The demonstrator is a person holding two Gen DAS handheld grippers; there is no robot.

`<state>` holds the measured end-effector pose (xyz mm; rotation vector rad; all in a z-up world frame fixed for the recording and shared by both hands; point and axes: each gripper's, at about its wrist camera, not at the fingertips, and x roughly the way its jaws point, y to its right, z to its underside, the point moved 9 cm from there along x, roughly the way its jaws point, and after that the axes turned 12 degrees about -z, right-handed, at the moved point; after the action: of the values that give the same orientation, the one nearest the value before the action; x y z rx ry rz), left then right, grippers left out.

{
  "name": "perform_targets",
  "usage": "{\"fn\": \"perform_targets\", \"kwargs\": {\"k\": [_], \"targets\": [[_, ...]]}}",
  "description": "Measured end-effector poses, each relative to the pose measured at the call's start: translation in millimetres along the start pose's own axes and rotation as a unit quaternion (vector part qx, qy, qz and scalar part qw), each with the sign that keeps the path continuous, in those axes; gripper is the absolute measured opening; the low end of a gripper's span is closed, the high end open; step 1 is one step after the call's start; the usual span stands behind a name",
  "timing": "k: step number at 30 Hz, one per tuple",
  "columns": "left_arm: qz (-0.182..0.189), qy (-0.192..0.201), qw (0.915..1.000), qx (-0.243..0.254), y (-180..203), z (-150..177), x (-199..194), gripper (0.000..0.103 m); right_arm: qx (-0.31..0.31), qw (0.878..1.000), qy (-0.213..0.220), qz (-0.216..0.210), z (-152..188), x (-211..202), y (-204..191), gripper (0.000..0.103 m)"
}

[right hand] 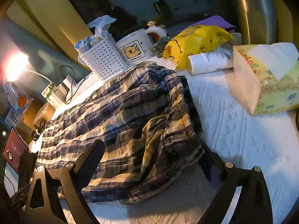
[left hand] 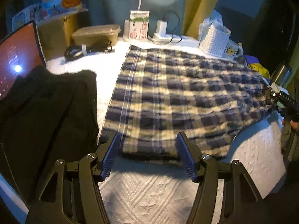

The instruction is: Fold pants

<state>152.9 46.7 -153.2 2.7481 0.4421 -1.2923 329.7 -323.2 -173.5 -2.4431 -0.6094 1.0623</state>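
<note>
Pants (left hand: pixel 179 97) lie spread flat on the white cloth (left hand: pixel 149 192), taking up most of it; the hem edge is toward the lamp side and the bunched waistband (right hand: pixel 179 112) sits at the opposite end.

Left gripper (left hand: pixel 149 156): jaws partly spread, nothing between the pads, hovering just over the pants' near edge close to the hem corner. Not touching fabric as far as I can tell.

Right gripper (right hand: pixel 155 158): jaws spread wide, straddling the rumpled waistband corner. Fabric sits between the fingers, but the pads do not press on it; no grip yet.

Risks from here:
- Waistband is layered and bunched. A pinch there may catch only the top layer, so the fold would drag unevenly and leave the under layer behind.
- A deep pinch may also catch the white cloth under the pants and pull it up with them.
- Mug (right hand: pixel 134 50) and basket (right hand: pixel 104 61) stand right at the pants' far edge, basket apparently touching it. Lifting or tugging the fabric could tip either one.
- Tissue box (right hand: pixel 267 78) and bottle (right hand: pixel 209 61) are near the waistband; a wide swing of the right gripper could knock them.
- Black garment (left hand: pixel 50 121) lies just beside the pants' hem end; the left gripper could snag it.
- Uneven grips at the two ends would skew the fold line.
</note>
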Motion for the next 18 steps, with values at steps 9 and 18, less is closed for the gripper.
{"fn": "perform_targets", "kwargs": {"k": [9,18], "targets": [[0.024,0.038,0.999,-0.006,28,-24,-22,0.066,0.007,1.0,0.013,0.011,-1,-4,11,0.06],[0.051,0.07,0.9962,0.002,42,-32,-46,0.084,-0.002,0.999,0.021,0.023,1,-15,9,0.025]]}}
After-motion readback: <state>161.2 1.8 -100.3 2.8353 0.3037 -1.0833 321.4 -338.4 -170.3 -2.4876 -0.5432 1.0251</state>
